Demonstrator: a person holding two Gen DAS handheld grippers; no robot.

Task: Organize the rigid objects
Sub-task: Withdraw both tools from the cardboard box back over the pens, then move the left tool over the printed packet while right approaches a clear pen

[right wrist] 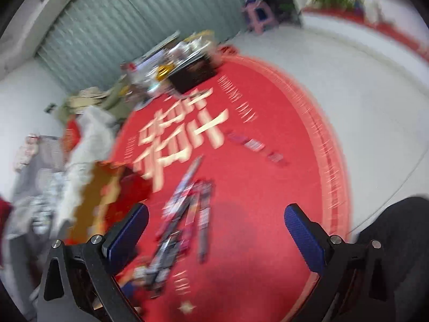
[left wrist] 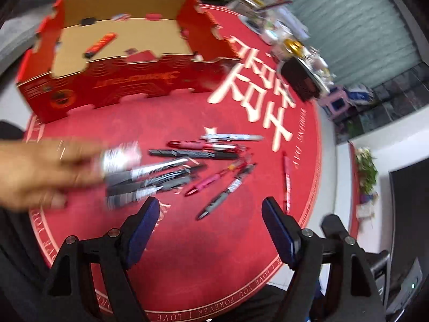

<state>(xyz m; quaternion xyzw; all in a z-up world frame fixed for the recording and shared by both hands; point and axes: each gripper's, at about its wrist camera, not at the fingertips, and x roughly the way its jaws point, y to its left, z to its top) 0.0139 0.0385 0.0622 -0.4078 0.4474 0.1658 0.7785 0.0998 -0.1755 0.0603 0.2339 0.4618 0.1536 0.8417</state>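
A heap of pens and markers [left wrist: 193,161] lies in the middle of a round red mat [left wrist: 187,255]. One red pen [left wrist: 285,182] lies apart to the right. An open red cardboard box [left wrist: 112,80] stands behind, with an orange-red marker [left wrist: 100,44] inside. My left gripper [left wrist: 211,217] hangs open just short of the heap, its jaws empty. In the blurred right wrist view my right gripper [right wrist: 215,228] is open above the pens [right wrist: 185,214], with the box [right wrist: 107,196] on its left. A blurred hand [left wrist: 40,171] reaches over the heap's left end; whether it holds pens is unclear.
Clutter [left wrist: 289,35] and a black box [left wrist: 300,80] crowd the mat's far edge. White floor surrounds the mat, with a plant [left wrist: 366,169] and a dark screen [left wrist: 407,201] to the right. Cloth and bags [right wrist: 80,134] lie beyond the cardboard box. A dark trouser leg [right wrist: 396,228] is at lower right.
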